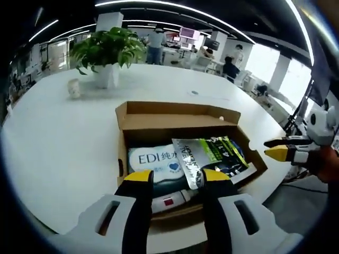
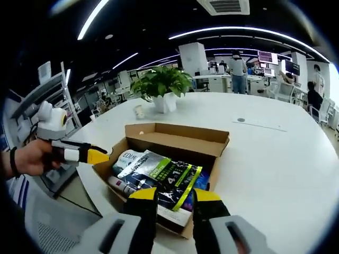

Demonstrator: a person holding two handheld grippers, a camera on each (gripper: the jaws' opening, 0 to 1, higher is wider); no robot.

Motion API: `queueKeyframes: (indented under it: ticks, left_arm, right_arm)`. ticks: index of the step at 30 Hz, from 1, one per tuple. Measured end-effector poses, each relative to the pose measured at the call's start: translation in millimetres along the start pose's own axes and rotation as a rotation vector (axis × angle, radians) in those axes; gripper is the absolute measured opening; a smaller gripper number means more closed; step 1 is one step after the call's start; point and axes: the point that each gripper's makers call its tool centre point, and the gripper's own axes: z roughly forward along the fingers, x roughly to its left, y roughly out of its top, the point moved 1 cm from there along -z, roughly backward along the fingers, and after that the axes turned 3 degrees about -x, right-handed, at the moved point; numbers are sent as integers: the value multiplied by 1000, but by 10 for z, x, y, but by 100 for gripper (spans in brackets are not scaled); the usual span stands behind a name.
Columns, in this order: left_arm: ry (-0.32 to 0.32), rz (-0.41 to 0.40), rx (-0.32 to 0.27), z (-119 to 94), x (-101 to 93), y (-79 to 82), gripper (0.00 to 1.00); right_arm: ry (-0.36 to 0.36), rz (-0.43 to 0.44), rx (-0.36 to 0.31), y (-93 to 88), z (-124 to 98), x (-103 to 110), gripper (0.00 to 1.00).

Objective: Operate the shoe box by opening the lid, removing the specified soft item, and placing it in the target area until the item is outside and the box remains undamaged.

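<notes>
Here the shoe box [image 1: 180,137] is seen open on the white bench [image 1: 63,143], with a blue-and-white soft pack [image 1: 159,161] shown whole in the left gripper view but half covered by a dark foil bag [image 2: 169,182] in the right gripper view. The pack is found just beyond the left tool [image 1: 172,177], whose jaws are held apart and empty. The right tool [image 2: 176,194] is likewise held parted above the near box edge, and a potted plant [image 2: 161,87] is seen far behind.

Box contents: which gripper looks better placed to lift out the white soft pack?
Probably the left gripper. Its open jaws point at the white pack, which lies on its side of the box. The right gripper faces the green-black pouch instead.
</notes>
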Motion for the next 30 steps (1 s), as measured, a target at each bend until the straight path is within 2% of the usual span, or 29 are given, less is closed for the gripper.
queueKeyframes:
  ticks: [3,4,6,9,13,17,19,24,27,30]
  left_arm:
    - [17,43,23,62,20,-59,33]
    - [12,34,26,93,23,-74,33]
    - [-9,-3,37,174,41,-118,33]
    - [-21,19,65,263,21,-160,33]
    - [-29,5,97,344,10,-208,33]
    - [-43,-49,157,418,-13,-339,32]
    - [-69,-96,190,427,-74,-407,28]
    - [-89,-146,180,504,-119,-393,20]
    - [-92,-204,189,543,-148,-391,14]
    - [-59,-219,182,534,-115,-373,5]
  right_arm:
    - [15,-74,16,-30,2,34,22]
    - [15,-90,17,-38,0,52,22]
    - [21,-84,16,-44,0,69,22]
    - [20,-100,22,-57,-1,69,22]
    - [16,-92,25,-62,1,53,22]
    - [12,-88,30,-73,-1,39,22]
    - [10,-80,31,-82,-6,33,22]
    - [7,-62,42,-136,2,33,22]
    - [12,-60,52,-160,11,42,22]
    - [12,-54,57,-161,19,37,22]
